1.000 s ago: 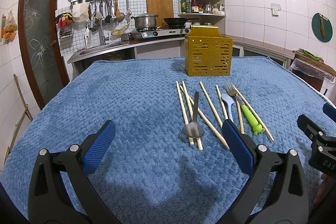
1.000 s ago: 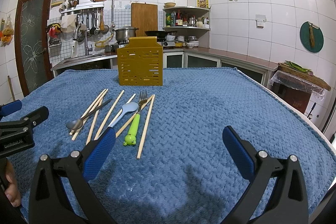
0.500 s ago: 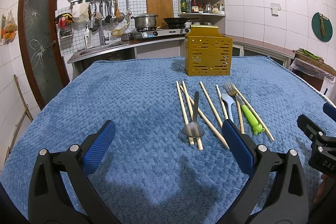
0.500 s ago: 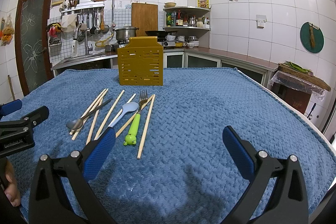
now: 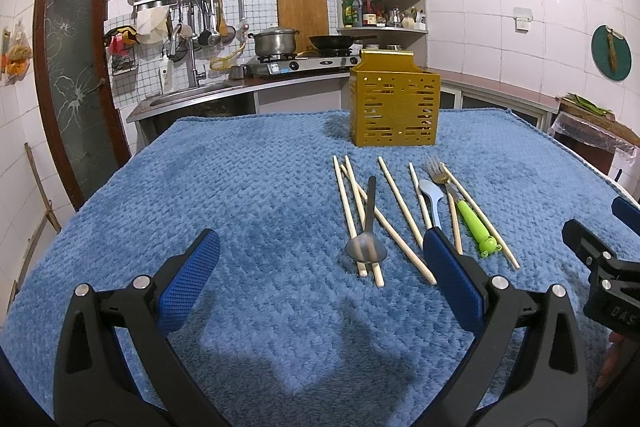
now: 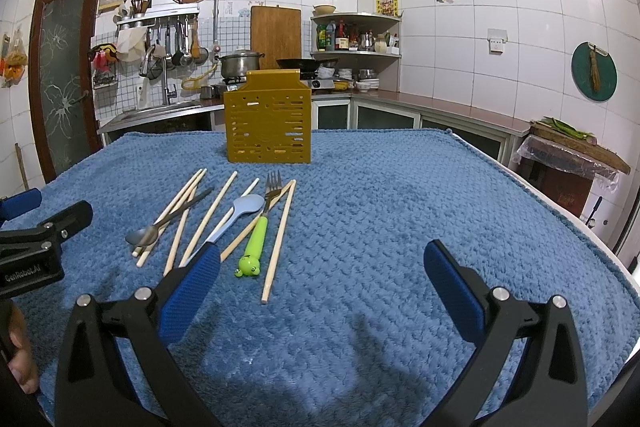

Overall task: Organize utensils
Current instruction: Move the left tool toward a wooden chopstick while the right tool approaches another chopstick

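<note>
A yellow perforated utensil holder [image 5: 394, 107] [image 6: 267, 123] stands at the far side of the blue cloth. In front of it lie several wooden chopsticks [image 5: 348, 203] [image 6: 280, 239], a metal spoon [image 5: 366, 249] [image 6: 144, 235], a light blue spoon [image 5: 431, 193] [image 6: 246, 206] and a fork with a green frog handle [image 5: 474, 227] [image 6: 256, 243]. My left gripper [image 5: 320, 267] is open and empty, near the table's front, left of the utensils. My right gripper [image 6: 322, 271] is open and empty, just right of them.
The blue fleece cloth [image 5: 240, 187] [image 6: 400, 207] covers the whole table. Behind it run a kitchen counter with a sink [image 5: 188, 95], a stove with a pot [image 5: 276, 41] and pan, and a corner shelf [image 6: 356, 39]. A side table [image 6: 576, 147] stands at right.
</note>
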`<state>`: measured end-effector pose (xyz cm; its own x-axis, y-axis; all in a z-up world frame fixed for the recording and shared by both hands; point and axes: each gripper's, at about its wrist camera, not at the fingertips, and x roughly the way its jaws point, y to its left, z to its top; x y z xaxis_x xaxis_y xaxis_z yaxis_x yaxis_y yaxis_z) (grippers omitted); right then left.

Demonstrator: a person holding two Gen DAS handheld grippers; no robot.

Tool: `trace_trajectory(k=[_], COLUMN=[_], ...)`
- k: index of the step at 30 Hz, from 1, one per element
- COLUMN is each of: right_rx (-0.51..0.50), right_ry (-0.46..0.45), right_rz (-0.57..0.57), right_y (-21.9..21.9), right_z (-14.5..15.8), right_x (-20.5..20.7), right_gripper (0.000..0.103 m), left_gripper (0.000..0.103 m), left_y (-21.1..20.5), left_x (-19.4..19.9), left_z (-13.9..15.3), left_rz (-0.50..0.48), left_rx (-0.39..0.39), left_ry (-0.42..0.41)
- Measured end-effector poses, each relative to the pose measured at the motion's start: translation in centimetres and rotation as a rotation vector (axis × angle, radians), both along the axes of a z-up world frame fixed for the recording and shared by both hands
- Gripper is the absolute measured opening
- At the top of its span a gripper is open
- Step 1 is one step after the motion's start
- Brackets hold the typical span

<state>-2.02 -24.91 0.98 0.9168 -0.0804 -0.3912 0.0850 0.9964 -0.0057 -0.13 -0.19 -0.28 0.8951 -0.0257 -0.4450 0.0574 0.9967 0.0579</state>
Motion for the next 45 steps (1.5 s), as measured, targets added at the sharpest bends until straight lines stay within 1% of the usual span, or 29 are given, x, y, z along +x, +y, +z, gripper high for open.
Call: trace_trajectory(k=[4, 9, 13, 16, 19, 23, 27, 29, 31, 33, 36, 38, 41, 43, 45], right_rx=[0.012, 0.030, 0.041, 0.030, 0.006, -0.029, -0.046, -0.047, -0.027, -0.025, -0.042, -0.040, -0.041, -0.044, -0.048], right_ry=[-0.016, -0.029, -0.054, -0.081, -0.068, -0.022, 0.075, 0.124, 0.170, 0.235, 0.292, 0.334, 0.358, 0.373, 0.395], right_rz=[0.014, 0.037, 0.073, 0.105, 0.112, 0.131, 0.142, 0.134, 0.136, 0.132, 0.135, 0.127, 0.112, 0.101, 0.094], right_y=[0.0, -0.4, -0.6, -0.5, -0.2, 0.1, -0.1, -0.3, -0.8, -0.8, -0.6, -0.5, -0.5, -0.4, -0.5], right_z=[0.3, 1.7, 3.3, 4.6, 5.6, 6.1, 5.7, 5.2, 4.0, 2.7, 0.8, -0.3, -1.2, -1.6, -1.8], right_x=[-0.5, -0.6, 0.6, 1.7, 3.5, 6.2, 9.9, 11.8, 13.4, 15.4, 17.3, 18.6, 19.7, 20.0, 20.5], right_gripper=[0.099, 0.099, 0.099, 0.099, 0.099, 0.099, 0.099, 0.099, 0.099, 0.099, 0.099, 0.099, 0.099, 0.099, 0.099], left_gripper=[0.098, 0.098, 0.098, 0.098, 0.098, 0.098, 0.098, 0.098, 0.098, 0.098, 0.098, 0.098, 0.098, 0.098, 0.098], left_y=[0.1, 0.6, 0.9, 0.9, 0.7, 0.7, 0.5, 0.6, 0.8, 0.6, 0.3, 0.4, 0.8, 1.2, 1.4], left_x=[-0.2, 0.3, 1.2, 2.1, 3.8, 6.9, 10.8, 12.5, 14.5, 16.1, 18.4, 19.0, 19.8, 20.0, 20.2], left_z=[0.3, 1.1, 2.4, 3.4, 4.3, 4.6, 4.2, 3.7, 2.8, 1.7, 0.0, -0.7, -1.6, -1.7, -1.8], left_rz=[-0.006, -0.016, -0.017, -0.007, -0.017, -0.056, -0.081, -0.087, -0.101, -0.089, -0.074, -0.053, -0.026, -0.004, -0.006], left_rx=[-0.009, -0.029, -0.042, -0.022, -0.010, -0.021, -0.013, -0.027, -0.055, -0.036, 0.002, 0.008, 0.032, 0.036, 0.034], left_ry=[-0.006, 0.025, 0.046, 0.042, 0.051, 0.119, 0.196, 0.231, 0.279, 0.305, 0.362, 0.376, 0.405, 0.399, 0.406])
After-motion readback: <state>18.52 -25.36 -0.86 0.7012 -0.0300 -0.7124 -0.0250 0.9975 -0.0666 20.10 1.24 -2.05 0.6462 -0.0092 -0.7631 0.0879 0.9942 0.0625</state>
